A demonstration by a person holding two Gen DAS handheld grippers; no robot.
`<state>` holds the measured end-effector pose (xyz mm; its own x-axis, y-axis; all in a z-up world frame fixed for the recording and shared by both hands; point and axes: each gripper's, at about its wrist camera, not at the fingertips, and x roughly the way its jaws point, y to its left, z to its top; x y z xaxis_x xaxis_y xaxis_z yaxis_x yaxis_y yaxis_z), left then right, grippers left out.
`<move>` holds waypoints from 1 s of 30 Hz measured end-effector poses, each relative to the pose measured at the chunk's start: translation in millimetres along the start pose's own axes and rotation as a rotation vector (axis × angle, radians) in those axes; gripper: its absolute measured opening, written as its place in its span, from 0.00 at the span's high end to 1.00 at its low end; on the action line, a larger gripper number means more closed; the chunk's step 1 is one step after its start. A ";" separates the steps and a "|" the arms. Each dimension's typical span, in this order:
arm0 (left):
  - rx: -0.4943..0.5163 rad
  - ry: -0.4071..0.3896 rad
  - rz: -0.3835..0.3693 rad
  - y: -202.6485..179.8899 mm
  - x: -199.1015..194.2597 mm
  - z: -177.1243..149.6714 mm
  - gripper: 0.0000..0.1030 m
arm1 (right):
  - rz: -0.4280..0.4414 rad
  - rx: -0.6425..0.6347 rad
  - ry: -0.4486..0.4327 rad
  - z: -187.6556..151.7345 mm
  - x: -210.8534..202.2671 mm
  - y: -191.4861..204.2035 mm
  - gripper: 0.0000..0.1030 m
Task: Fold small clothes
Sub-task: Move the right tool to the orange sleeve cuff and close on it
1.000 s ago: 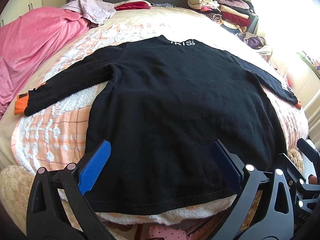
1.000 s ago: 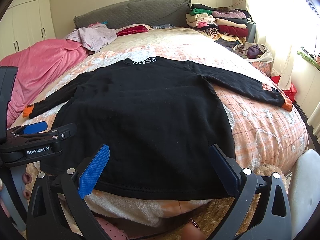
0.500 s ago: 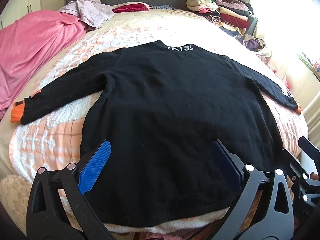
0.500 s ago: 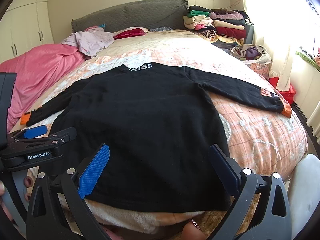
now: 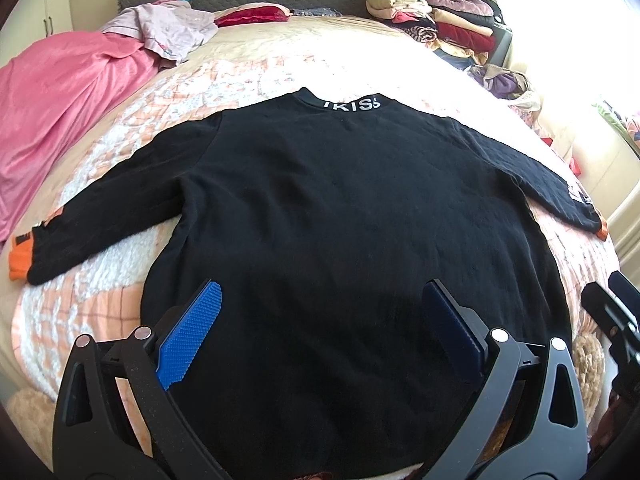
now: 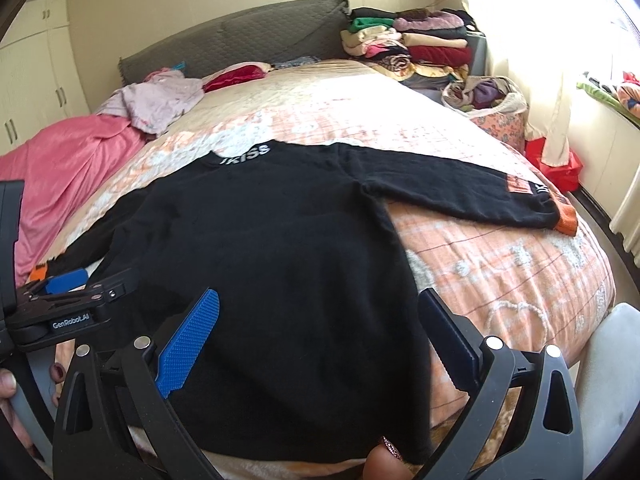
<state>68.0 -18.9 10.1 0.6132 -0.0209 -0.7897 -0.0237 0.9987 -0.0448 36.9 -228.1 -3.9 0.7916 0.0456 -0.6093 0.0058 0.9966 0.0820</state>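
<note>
We find the black sweater [image 5: 352,216] spread flat on the bed [image 6: 500,264], both sleeves out and no fold yet made, with left tongs [image 5: 320,332] and right tongs [image 6: 320,336] both wide and empty above its hem.

Both grippers hover over the near hem of the black sweater [image 5: 340,220], jaws spread wide, nothing between the fingers but flat cloth. Ahead of left gripper [image 5: 320,328]: sweater lies flat, no raised obstacle up to the collar. To its left, bare bedspread [image 5: 100,280], then the pink blanket [image 5: 60,92] heaped (soft barrier). Right gripper [image 6: 320,332]: left gripper's body crowds its left side [image 6: 68,312]. To its right, open bedspread [image 6: 500,272]. Far ahead right, clothes stack [image 6: 408,44] blocks the bed corner.
</note>
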 end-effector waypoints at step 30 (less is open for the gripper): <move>0.067 0.047 -0.072 -22.0 70.7 95.2 0.08 | -0.193 0.426 0.029 52.5 64.2 -179.3 0.04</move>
<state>187.1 -37.9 13.5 0.5740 -0.0932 -0.8135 0.0729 0.9954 -0.0626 118.8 -407.4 -16.3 0.7340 -0.1299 -0.6666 0.4062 0.8706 0.2775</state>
